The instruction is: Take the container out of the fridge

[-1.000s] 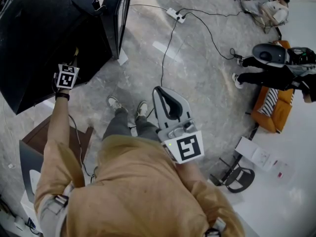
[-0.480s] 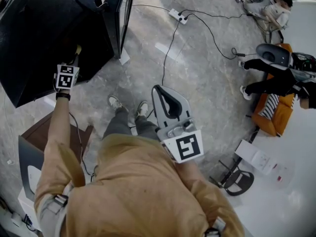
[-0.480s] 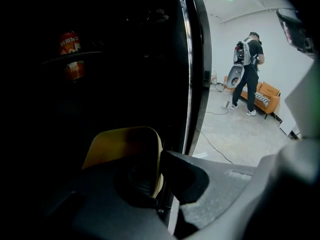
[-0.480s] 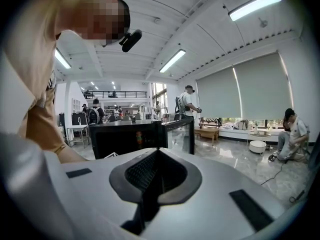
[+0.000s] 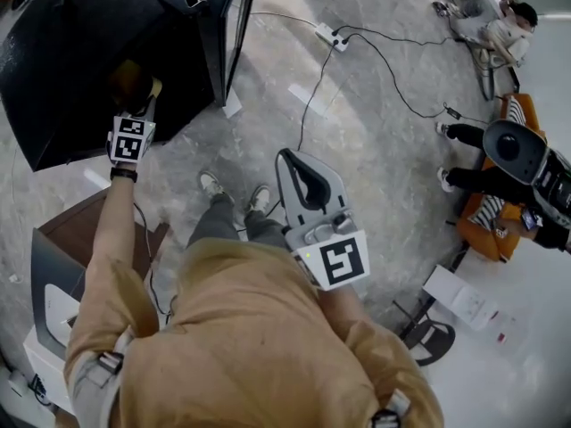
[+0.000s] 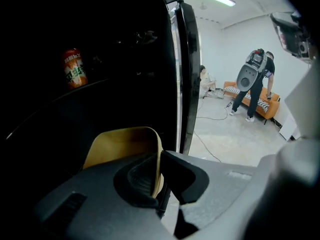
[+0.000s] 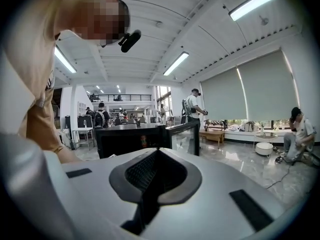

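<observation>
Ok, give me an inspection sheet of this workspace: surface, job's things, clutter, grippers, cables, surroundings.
Surface: grey stone floor.
Job's things: tan container at the mouth of the black fridge, door open.
Clutter: orange-red pack on a fridge shelf.
Grippers: left gripper shut on the container's rim; right gripper shut, empty.
Cables: power strip and black cable on the floor.
Surroundings: orange sofa, person in black beside it.

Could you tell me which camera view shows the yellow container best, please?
The left gripper view: the yellow container fills the foreground, its rim pinched between the left gripper's jaws. The head view shows only a small glimpse beyond that gripper, at the fridge. The right gripper view doesn't show it.
</observation>
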